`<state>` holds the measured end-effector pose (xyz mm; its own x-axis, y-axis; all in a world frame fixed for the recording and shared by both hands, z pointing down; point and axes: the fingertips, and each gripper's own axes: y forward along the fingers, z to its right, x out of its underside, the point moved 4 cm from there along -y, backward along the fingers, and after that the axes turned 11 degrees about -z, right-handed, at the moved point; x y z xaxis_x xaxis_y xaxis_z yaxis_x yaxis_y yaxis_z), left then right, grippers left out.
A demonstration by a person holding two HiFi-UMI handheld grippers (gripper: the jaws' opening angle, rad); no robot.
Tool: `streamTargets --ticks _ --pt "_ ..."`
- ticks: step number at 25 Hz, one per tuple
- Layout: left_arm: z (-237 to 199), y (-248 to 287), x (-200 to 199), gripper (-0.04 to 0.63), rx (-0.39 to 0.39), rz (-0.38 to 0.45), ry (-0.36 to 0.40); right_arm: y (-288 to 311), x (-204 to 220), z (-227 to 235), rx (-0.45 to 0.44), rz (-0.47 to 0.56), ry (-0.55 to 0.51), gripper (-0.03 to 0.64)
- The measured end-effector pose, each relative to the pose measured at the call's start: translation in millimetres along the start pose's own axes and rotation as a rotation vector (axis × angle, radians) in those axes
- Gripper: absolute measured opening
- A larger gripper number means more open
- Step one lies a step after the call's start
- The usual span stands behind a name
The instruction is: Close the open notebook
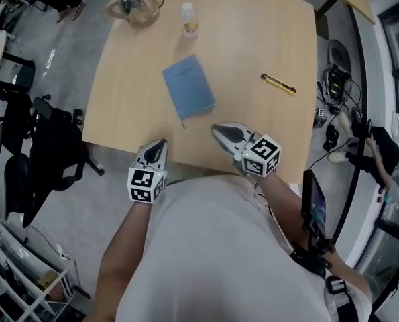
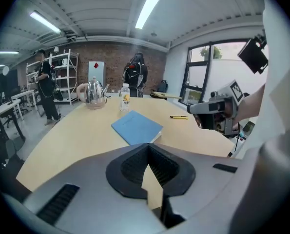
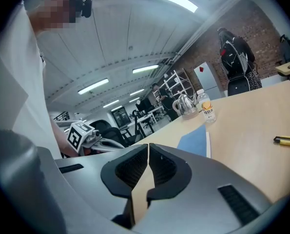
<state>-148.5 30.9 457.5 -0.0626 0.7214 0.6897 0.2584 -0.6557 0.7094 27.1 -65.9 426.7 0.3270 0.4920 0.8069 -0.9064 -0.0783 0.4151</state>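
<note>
The blue rectangular notebook (image 1: pixel 189 86) lies flat and closed, cover up, near the middle of the pale wooden table (image 1: pixel 266 39), turned at a slant to the table's edges. Nothing touches it. Beyond it, toward the far edge, stands a small clear plastic bottle with a white cap (image 1: pixel 189 19), and further left a shiny metal kettle (image 1: pixel 137 2). Well to the notebook's right lies a slim yellow utility knife (image 1: pixel 278 84), apart from everything else. At the near edge of the table, well short of the notebook, are the two grippers. The left gripper (image 1: pixel 159 143) sits over the table's near rim, left of the notebook, and its own view shows its jaws clenched together with nothing between them. The right gripper (image 1: pixel 217 131) is just over the tabletop, below the notebook's near corner, and its jaws are likewise pressed tight on nothing. Each gripper view shows the notebook (image 2: pixel 136 127) (image 3: pixel 196 140) out ahead on the table.
</note>
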Motion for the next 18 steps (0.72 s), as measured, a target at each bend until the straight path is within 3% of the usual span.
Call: streamTargets --ticks 6,18 --pt "-12.8 -20.0 1.1 0.006 0.043 0.085 -0.036 16.9 -14.7 -24.9 0.026 0.021 -0.017 0.018" --pt "-27.5 -28.6 9.9 0.006 0.100 0.124 0.008 30.7 -9.1 -61.9 0.093 0.017 -0.044 0.018"
